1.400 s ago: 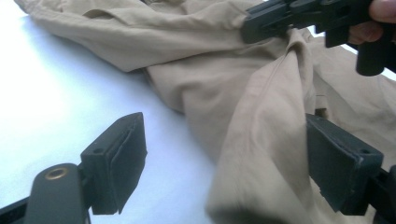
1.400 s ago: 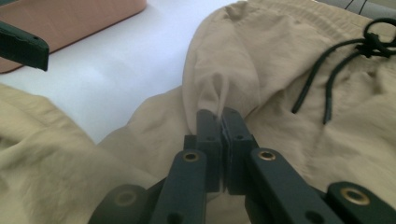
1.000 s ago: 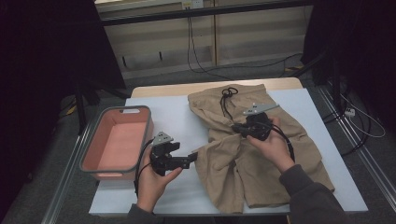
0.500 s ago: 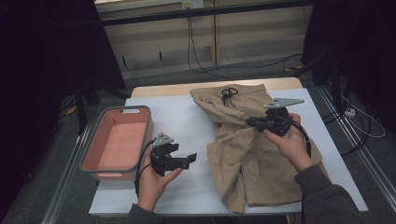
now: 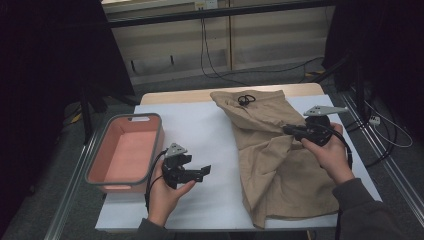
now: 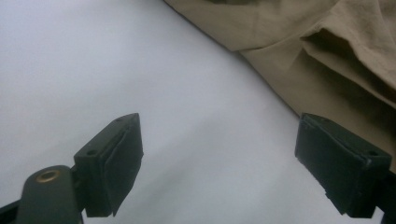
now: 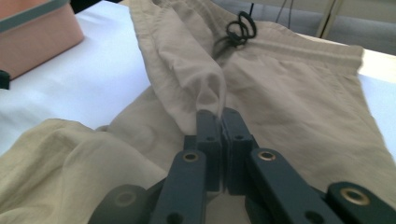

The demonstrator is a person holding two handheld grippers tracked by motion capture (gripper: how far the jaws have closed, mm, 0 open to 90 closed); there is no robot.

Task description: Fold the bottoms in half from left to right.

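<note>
A white-covered table (image 5: pixel 210 130) stands before wood-panelled walls and loose floor cables. Khaki drawstring shorts (image 5: pixel 280 165) lie on it, a pink bin (image 5: pixel 125 150) well to their left. The right gripper (image 5: pixel 289 130) pinches a fold of the shorts; the left gripper (image 5: pixel 204 172), just left of them, is spread over bare table.

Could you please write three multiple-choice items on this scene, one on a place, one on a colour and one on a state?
1. Where is the pink bin relative to the khaki shorts?
A. at their left
B. on top
C. at their right
2. What colour is the drawstring?
A. white
B. black
C. red
3. How does the right gripper stand?
A. open, empty
B. shut on the bin
C. shut on the shorts

Answers: 1 A, the high view shows it near the table's left edge. 2 B, a black loop at the waistband. 3 C, fabric is pinched between the jaws.
</note>
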